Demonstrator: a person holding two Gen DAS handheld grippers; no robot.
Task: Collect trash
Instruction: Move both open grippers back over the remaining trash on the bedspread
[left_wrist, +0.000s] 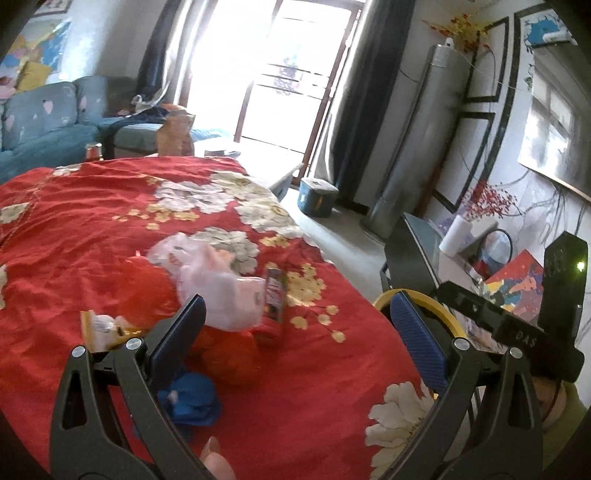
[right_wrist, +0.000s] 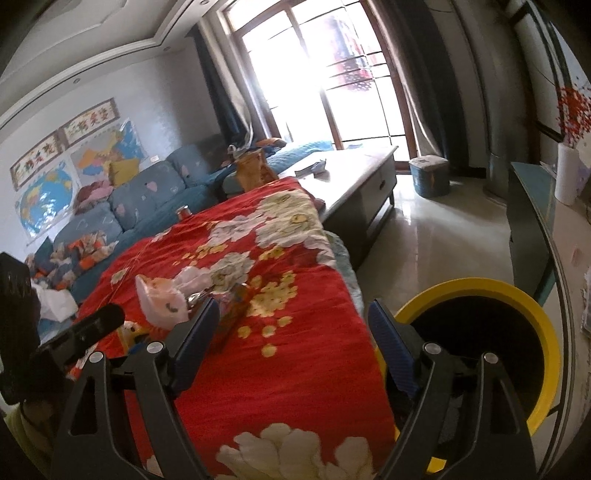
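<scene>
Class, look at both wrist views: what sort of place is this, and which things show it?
Most likely a home living room: a blue sofa under wall maps, a low coffee table, and curtained glass doors.

Daylight is flooding in through the balcony doors (left_wrist: 291, 74), blowing out to white glare; the floor (right_wrist: 436, 236) is gleaming, fisheye edges are bending and darkening, and the plastic bag (left_wrist: 218, 284) is smearing softly.

The left hand-held gripper (left_wrist: 297, 332) has its two blue-padded fingers (left_wrist: 417, 341) spread wide, nothing between them. The right hand-held gripper (right_wrist: 291, 341) is likewise spread wide and empty. A fingertip shows at the left view's bottom edge.
</scene>
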